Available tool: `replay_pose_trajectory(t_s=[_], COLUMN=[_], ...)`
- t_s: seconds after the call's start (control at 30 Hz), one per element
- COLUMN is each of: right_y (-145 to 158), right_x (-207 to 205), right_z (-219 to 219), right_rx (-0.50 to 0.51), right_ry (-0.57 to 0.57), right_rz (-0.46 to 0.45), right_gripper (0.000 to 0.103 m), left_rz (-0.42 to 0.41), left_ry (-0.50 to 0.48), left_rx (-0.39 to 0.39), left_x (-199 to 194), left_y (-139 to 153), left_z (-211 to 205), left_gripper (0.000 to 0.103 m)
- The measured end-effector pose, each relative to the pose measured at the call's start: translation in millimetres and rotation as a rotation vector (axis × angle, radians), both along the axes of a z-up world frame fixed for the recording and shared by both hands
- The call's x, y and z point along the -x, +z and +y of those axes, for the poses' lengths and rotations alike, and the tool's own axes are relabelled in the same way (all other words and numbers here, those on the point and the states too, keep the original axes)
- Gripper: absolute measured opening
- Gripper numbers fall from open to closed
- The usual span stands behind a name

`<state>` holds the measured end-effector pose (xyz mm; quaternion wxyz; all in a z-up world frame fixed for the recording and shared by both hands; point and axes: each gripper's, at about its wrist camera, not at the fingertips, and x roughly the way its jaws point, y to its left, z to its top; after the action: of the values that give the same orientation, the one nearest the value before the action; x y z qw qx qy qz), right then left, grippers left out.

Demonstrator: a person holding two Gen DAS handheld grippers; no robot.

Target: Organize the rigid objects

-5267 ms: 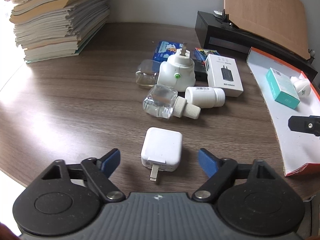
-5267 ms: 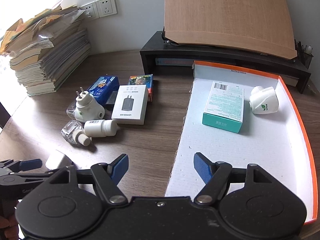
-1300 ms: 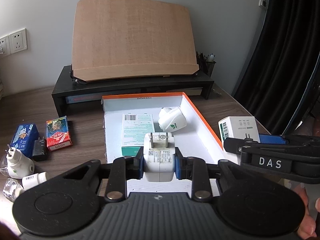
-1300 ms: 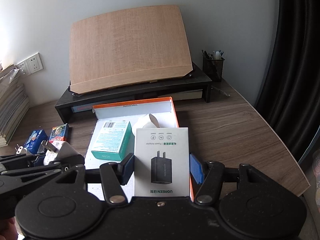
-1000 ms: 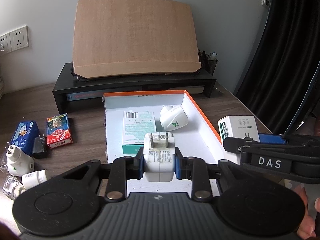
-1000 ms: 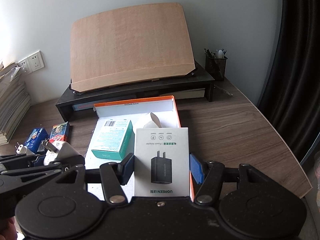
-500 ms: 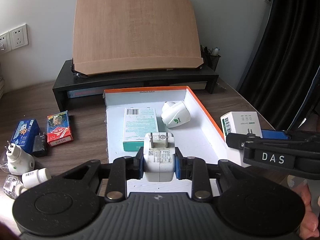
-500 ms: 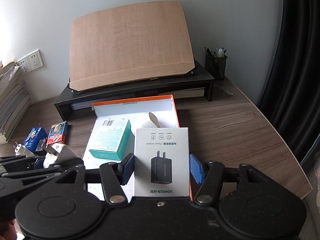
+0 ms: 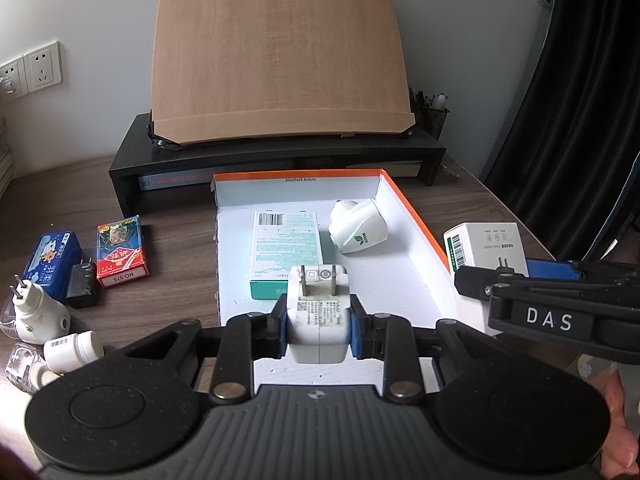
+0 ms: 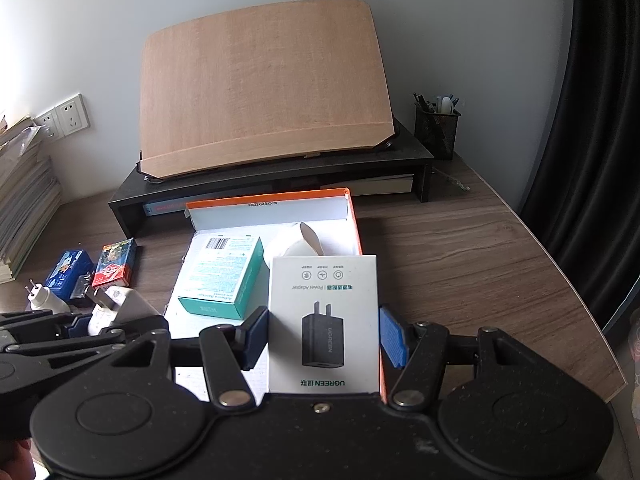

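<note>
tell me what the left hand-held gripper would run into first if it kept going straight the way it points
Probably the teal box lying in the orange-rimmed tray: it sits directly beyond the white charger clamped in the left hand-held gripper. Depth is unclear, so the tray floor could come first.

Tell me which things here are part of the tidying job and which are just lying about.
Part of the job:
- white plug adapter in the left gripper
- UGREEN adapter box in the right gripper
- orange-edged tray
- teal box, white plug-in vaporizer, both in the tray

Lying about:
- wooden board
- black riser
- pen holder
- wall sockets
</note>
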<state>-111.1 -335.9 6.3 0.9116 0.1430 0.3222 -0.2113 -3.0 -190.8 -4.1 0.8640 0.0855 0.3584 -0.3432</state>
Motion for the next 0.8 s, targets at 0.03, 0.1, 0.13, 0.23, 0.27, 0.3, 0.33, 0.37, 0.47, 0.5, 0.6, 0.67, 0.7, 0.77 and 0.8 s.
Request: replay_pose_trajectory(t_s=[0.03, 0.1, 0.13, 0.23, 0.27, 0.3, 0.33, 0.37, 0.47, 0.5, 0.6, 0.67, 0.7, 0.77, 0.8], right_y=[0, 0, 0, 1, 1, 1, 1, 1, 0, 0, 0, -1, -1, -1, -1], right_x=[0, -1, -2, -6, -7, -8, -9, -10, -13, -13, -15, -15, -15, -16, -17], right_z=[0, 0, 0, 1, 2, 2, 2, 2, 1, 1, -1, -3, -3, -5, -6], right_rx=[0.0, -0.003, -0.004, -0.002, -0.002, -0.003, -0.003, -0.003, -0.002, -0.001, 0.002, 0.001, 0.0, 0.001, 0.0], right_ry=[0.001, 0.002, 0.004, 0.015, 0.018, 0.02, 0.022, 0.024, 0.027, 0.027, 0.025, 0.024, 0.024, 0.024, 0.024], right_rz=[-0.001, -0.003, -0.004, -0.006, -0.006, -0.006, -0.005, -0.005, -0.003, -0.002, 0.0, 0.002, 0.003, 0.004, 0.005], right_gripper=[0.071, 0.071, 0.071, 0.071, 0.071, 0.071, 0.071, 0.071, 0.071, 0.071, 0.071, 0.071, 0.071, 0.071, 0.071], left_rz=[0.001, -0.001, -0.002, -0.001, -0.001, 0.001, 0.0, -0.001, 0.003, 0.004, 0.006, 0.008, 0.009, 0.007, 0.008], left_ry=[0.001, 0.005, 0.007, 0.016, 0.019, 0.022, 0.024, 0.027, 0.03, 0.03, 0.024, 0.021, 0.019, 0.017, 0.016], left_rx=[0.001, 0.001, 0.001, 0.002, 0.002, 0.002, 0.002, 0.001, 0.0, -0.002, -0.004, -0.004, -0.004, -0.005, -0.005], left_x=[0, 0, 0, -1, -2, -2, -3, -3, -5, -6, -6, -6, -6, -7, -7], left_y=[0, 0, 0, 0, 0, 0, 0, 0, 0, -1, -2, -3, -3, -3, -4], left_z=[0, 0, 0, 0, 1, 1, 1, 1, 1, 0, -2, -3, -4, -4, -5], left_gripper=[0.029, 0.029, 0.029, 0.029, 0.029, 0.029, 0.029, 0.029, 0.029, 0.029, 0.029, 0.029, 0.029, 0.029, 0.029])
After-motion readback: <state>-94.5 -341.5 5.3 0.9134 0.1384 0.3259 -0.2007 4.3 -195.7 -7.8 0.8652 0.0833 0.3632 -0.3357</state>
